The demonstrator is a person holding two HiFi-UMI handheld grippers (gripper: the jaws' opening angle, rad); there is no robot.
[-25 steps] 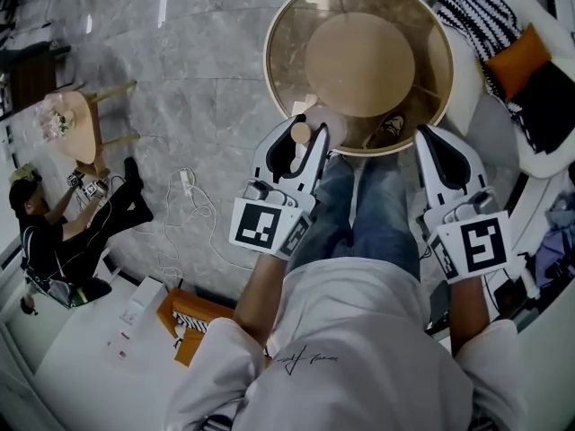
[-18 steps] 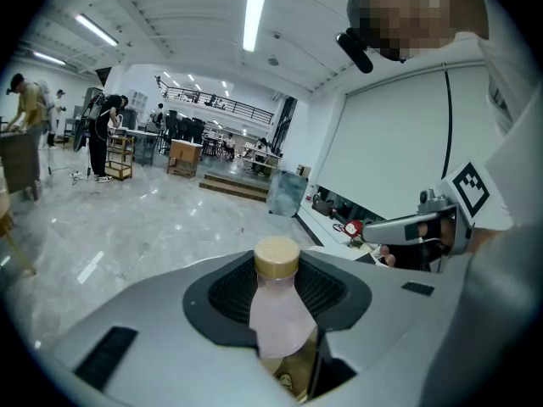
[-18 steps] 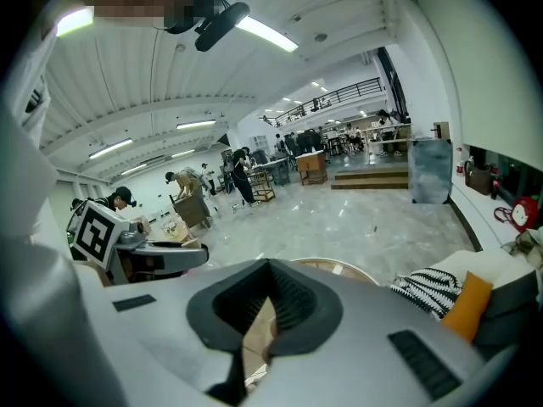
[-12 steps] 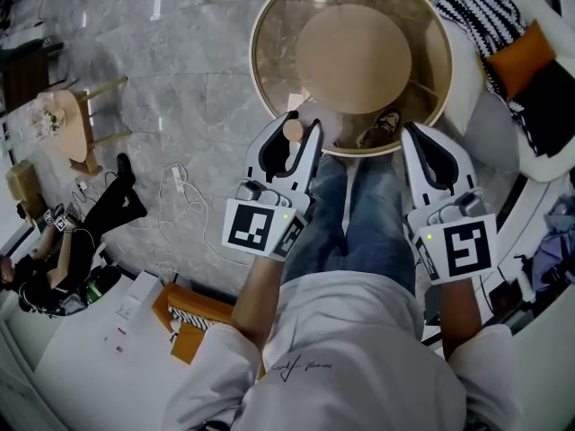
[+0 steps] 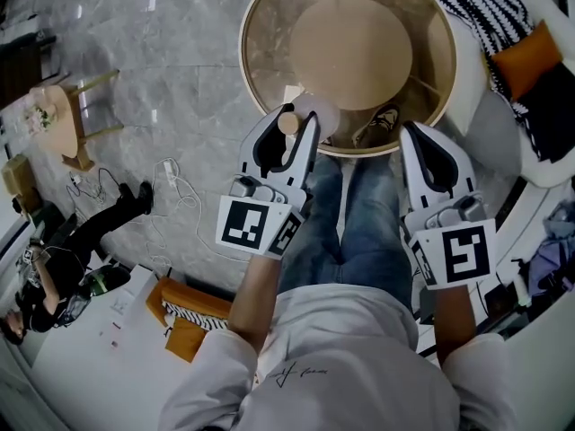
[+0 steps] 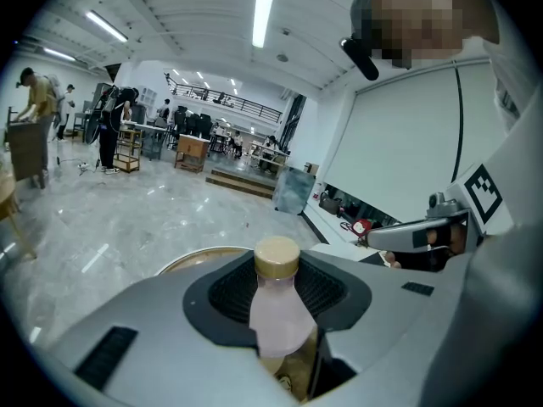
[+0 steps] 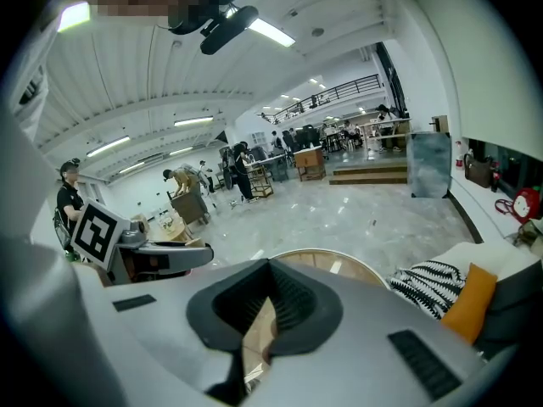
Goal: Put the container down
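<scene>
A small bottle with a tan cap (image 5: 287,124) and pale pink body (image 6: 277,316) is the container. My left gripper (image 5: 294,126) is shut on it, and the cap (image 6: 277,257) sticks out above the jaws. It hangs over the near rim of the round glass table (image 5: 254,86), which has a wooden disc beneath. My right gripper (image 5: 422,138) is level with the left one at the table's near right edge. Its jaws (image 7: 265,308) are shut, holding nothing, with the table showing beyond them.
An armchair with a striped cushion (image 5: 481,12) and an orange cushion (image 5: 526,57) stands right of the table. A small wooden stool (image 5: 63,119), cables (image 5: 180,191) and a person sitting on the floor (image 5: 67,254) are at left. An orange box (image 5: 184,317) lies near my feet.
Both grippers have shifted slightly left and toward the table, so the bottle now reaches further over its rim. The person on the floor at left has moved down the view.
</scene>
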